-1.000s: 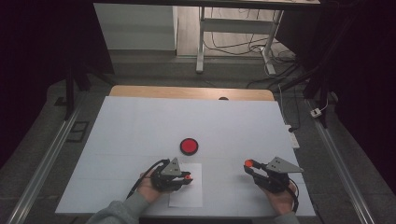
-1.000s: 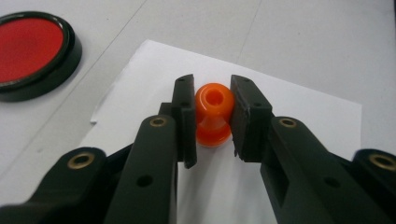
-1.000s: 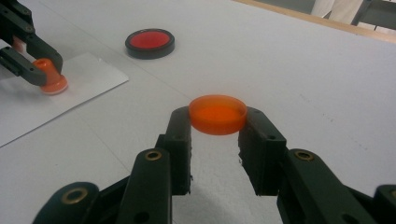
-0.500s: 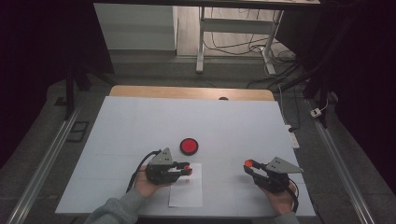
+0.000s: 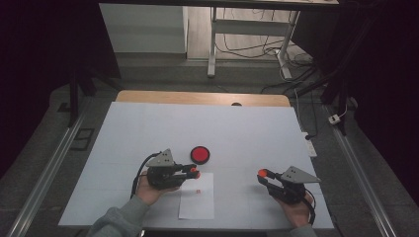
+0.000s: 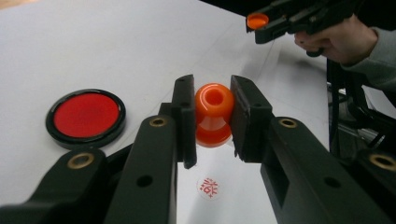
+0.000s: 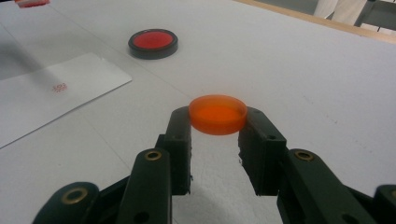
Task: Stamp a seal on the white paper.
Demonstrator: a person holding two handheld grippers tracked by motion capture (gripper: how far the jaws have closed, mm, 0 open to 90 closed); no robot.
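- We see a small orange plastic stamp with a knob-shaped handle [image 6: 214, 114] pinched between the jaws of the left gripper [image 5: 190, 171]; the pads press its sides.
- In the high view the stamp [image 5: 194, 172] hangs above the top edge of a white rectangular paper sheet [image 5: 197, 210], clear of the surface.
- The sheet bears a small red round stamp imprint [image 6: 208, 187], directly below the stamp in the left gripper view; in the high view the imprint [image 5: 198, 191] sits in the sheet's upper half.
- The right gripper [image 5: 264, 175] has its jaws clamped on a flat round orange plastic cap [image 7: 218, 113], gripped by its rim, open side up.
- In the high view the cap [image 5: 262, 173] sits at the gripper tip, to the right of the sheet and well apart from the stamp.
- A round red ink pad in a black rim [image 5: 199, 154] lies on the white table top [image 5: 247, 133], just beyond the sheet's top edge and near the left gripper.
- In the left gripper view the pad [image 6: 86, 116] is left of the jaws; in the right gripper view the pad [image 7: 153, 42] is beyond the sheet's corner [image 7: 70, 91].
- A person's hands hold both grippers, grey sleeves [image 5: 121, 222] entering from the bottom edge.
- A bare wooden strip [image 5: 197, 98] shows along the table's far edge.
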